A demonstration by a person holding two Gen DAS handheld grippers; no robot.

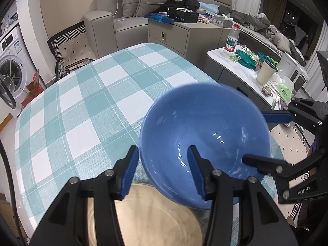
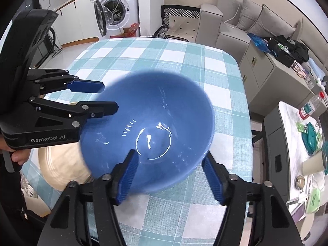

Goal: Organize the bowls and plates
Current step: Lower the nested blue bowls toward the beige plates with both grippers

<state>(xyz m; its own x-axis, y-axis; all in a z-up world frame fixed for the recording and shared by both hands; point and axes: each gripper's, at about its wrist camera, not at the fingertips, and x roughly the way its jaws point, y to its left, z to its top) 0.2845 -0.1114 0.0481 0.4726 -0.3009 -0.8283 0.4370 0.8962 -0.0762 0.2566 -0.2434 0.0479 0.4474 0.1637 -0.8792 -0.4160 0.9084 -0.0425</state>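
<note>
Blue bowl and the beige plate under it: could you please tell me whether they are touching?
Cannot tell. In both wrist views the blue bowl overlaps the beige plate, but its edge is blurred and it hides the spot where they would meet.

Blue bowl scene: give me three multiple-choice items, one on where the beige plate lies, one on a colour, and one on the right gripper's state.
1. Where does the beige plate lie?
A. On the checked tablecloth, partly under the blue bowl
B. On the floor
C. Inside the bowl

2. What colour are the right gripper's pads?
A. Red
B. Blue
C. Yellow

3. How do the right gripper's jaws stand?
A. Shut on the plate
B. Shut on nothing
C. Open, astride the bowl's rim

Answers:
1 A: the plate's edge runs beneath the bowl, and check cloth shows around it.
2 B: both ribbed pads are blue.
3 C: one finger sits inside the bowl and the other outside, and the pads stand well apart.
</note>
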